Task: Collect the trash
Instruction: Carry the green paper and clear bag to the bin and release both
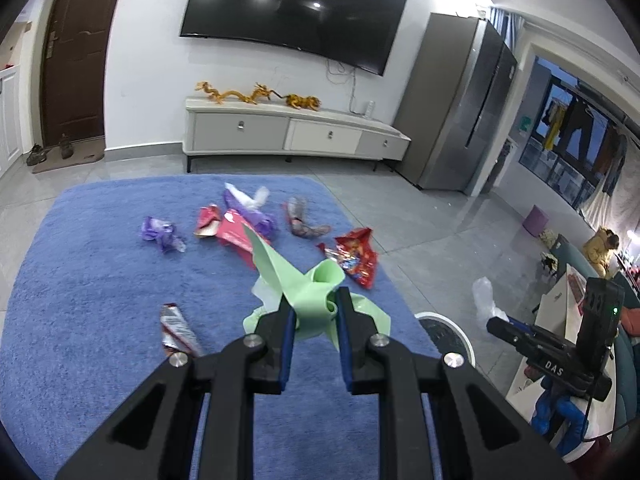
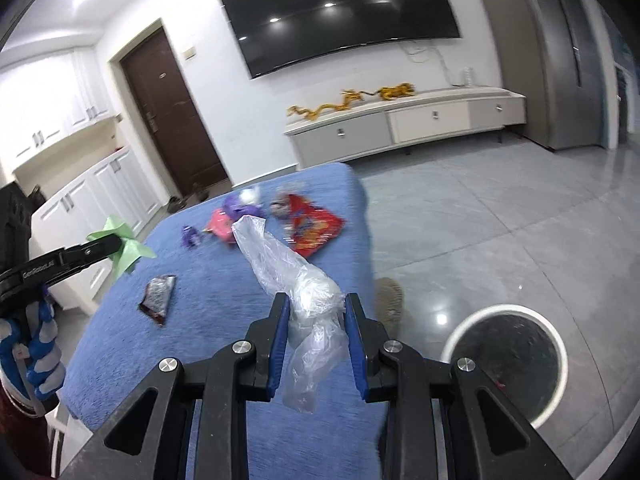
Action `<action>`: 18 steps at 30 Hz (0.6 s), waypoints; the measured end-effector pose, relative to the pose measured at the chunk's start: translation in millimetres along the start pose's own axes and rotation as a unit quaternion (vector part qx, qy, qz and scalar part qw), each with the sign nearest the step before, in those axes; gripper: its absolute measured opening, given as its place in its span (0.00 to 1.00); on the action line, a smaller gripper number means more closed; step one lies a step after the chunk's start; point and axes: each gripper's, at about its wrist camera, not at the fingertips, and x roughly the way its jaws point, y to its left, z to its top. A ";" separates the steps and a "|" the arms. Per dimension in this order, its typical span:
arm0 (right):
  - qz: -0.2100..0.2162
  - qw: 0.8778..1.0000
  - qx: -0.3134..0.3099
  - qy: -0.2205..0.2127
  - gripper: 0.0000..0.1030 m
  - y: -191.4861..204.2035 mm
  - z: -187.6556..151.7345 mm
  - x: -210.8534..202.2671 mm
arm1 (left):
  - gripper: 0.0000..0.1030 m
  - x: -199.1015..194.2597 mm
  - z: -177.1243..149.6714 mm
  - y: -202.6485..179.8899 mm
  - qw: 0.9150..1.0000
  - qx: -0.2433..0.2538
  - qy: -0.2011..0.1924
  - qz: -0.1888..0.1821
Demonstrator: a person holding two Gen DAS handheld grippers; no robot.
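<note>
**Mara:** Blue carpet (image 1: pixel 100 280) covers the surface, and grey floor tiles (image 2: pixel 500 208) run beyond it to a white cabinet (image 1: pixel 280 128) under a dark wall screen (image 1: pixel 292 8).

**Jon:** Where does the trash sit against the tongs?

**Mara:** The left tongs (image 1: pixel 316 312) are clenched on a pale green wrapper (image 1: pixel 304 284); it fans out ahead of the blue pads (image 1: pixel 289 332) and is lifted off the carpet. The right tongs (image 2: pixel 316 320) grasp a clear plastic bag (image 2: pixel 280 264), pinched between both pads, one end sticking up and the other hanging below.

**Jon:** And the rest?

**Mara:** Beyond the left tongs lie purple wrappers (image 1: pixel 162 234), pink and red scraps (image 1: pixel 232 232), and a red snack bag (image 1: pixel 356 258) near the carpet's right edge. A dark wrapper (image 1: pixel 178 328) lies just left of the left tongs.

**Jon:** Open room?

**Mara:** The carpet's right edge drops to bare tile. A round white bin (image 2: pixel 508 360) stands on the floor to the right of the right tongs, apart from the carpet's edge, mouth open.

**Jon:** Any writing?

**Mara:** "DAS" shows on the right tool's black body (image 1: pixel 554 370). The left tool's arm (image 2: pixel 40 270) carries white lettering, too blurred to read surely. The wrapper print is unreadable.
</note>
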 end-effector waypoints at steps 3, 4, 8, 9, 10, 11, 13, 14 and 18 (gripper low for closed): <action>-0.015 1.000 0.023 -0.004 0.25 -23.0 -4.9 -7.0 | 0.17 14.4 0.5 -18.4 1.000 0.012 0.016 -0.012; -0.021 0.999 0.033 -0.007 0.25 -33.2 -6.1 -9.7 | 0.17 19.5 1.5 -24.8 1.000 0.017 0.020 -0.017; -0.048 0.996 0.069 -0.011 0.25 -71.0 -13.4 -17.2 | 0.17 43.3 6.2 -55.5 0.998 0.039 0.037 -0.037; -0.054 0.996 0.077 -0.011 0.25 -80.4 -15.7 -19.5 | 0.17 52.2 7.8 -66.1 0.997 0.045 0.043 -0.045; -0.059 0.995 0.084 -0.011 0.25 -88.3 -18.1 -20.5 | 0.17 58.7 7.4 -73.0 0.996 0.049 0.048 -0.052; -0.064 0.994 0.091 -0.011 0.25 -96.7 -21.1 -21.9 | 0.17 65.5 8.6 -80.2 0.996 0.053 0.053 -0.058; -0.076 0.991 0.110 -0.010 0.25 -115.8 -27.0 -22.6 | 0.17 83.7 8.3 -100.9 0.993 0.066 0.066 -0.070; -0.081 0.990 0.118 -0.008 0.25 -124.1 -29.5 -22.5 | 0.17 91.2 7.6 -109.7 0.992 0.071 0.071 -0.075; -0.102 0.983 0.150 -0.001 0.25 -158.1 -40.6 -18.6 | 0.17 134.6 5.2 -148.6 0.985 0.092 0.104 -0.102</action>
